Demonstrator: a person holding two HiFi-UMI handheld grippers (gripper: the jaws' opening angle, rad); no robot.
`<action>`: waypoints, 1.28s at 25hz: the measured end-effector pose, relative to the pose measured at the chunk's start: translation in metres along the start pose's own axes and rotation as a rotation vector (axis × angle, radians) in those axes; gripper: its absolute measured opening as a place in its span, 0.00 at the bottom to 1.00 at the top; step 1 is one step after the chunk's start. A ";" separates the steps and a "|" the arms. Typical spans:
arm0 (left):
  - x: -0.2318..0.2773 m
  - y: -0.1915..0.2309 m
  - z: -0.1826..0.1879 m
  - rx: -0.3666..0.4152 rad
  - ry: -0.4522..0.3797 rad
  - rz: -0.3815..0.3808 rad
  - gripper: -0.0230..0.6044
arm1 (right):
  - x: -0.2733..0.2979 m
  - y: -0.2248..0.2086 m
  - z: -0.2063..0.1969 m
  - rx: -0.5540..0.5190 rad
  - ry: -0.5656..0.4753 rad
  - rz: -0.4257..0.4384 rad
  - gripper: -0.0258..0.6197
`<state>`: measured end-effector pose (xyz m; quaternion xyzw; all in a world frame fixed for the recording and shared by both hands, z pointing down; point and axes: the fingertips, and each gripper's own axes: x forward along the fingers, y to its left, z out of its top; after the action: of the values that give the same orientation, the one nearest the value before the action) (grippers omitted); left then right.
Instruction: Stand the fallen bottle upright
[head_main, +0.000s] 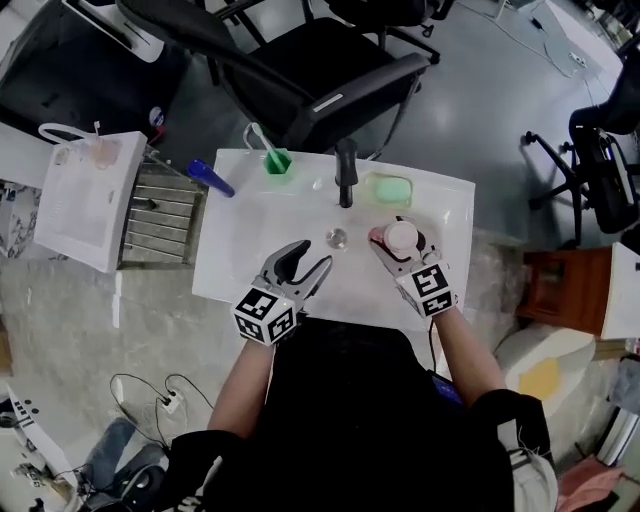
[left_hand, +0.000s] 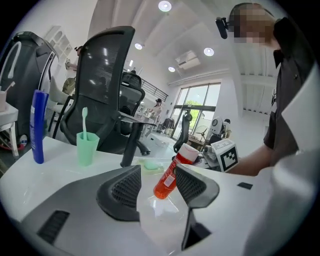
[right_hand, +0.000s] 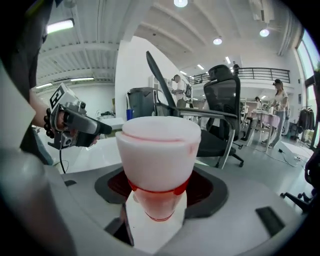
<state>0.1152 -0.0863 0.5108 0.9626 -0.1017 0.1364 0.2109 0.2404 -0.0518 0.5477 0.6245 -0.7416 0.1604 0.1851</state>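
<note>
My left claw hangs open and empty over the white worktop. Behind it, the green cup holds a toothbrush. My right claw grips the red bottle, which is tilted with its cap uppermost. I judge the next move is to straighten it and seat its base.
</note>
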 end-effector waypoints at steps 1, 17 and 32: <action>0.004 -0.002 0.003 0.006 -0.003 -0.008 0.40 | -0.007 -0.010 0.004 0.008 -0.016 -0.023 0.51; 0.037 -0.037 0.017 0.056 0.002 -0.068 0.40 | -0.052 -0.158 0.037 0.053 -0.126 -0.284 0.51; 0.021 -0.023 0.014 0.040 0.033 0.021 0.40 | -0.028 -0.186 0.034 0.064 -0.148 -0.332 0.51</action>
<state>0.1439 -0.0746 0.4967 0.9632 -0.1055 0.1563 0.1917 0.4253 -0.0745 0.5055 0.7539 -0.6346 0.1048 0.1341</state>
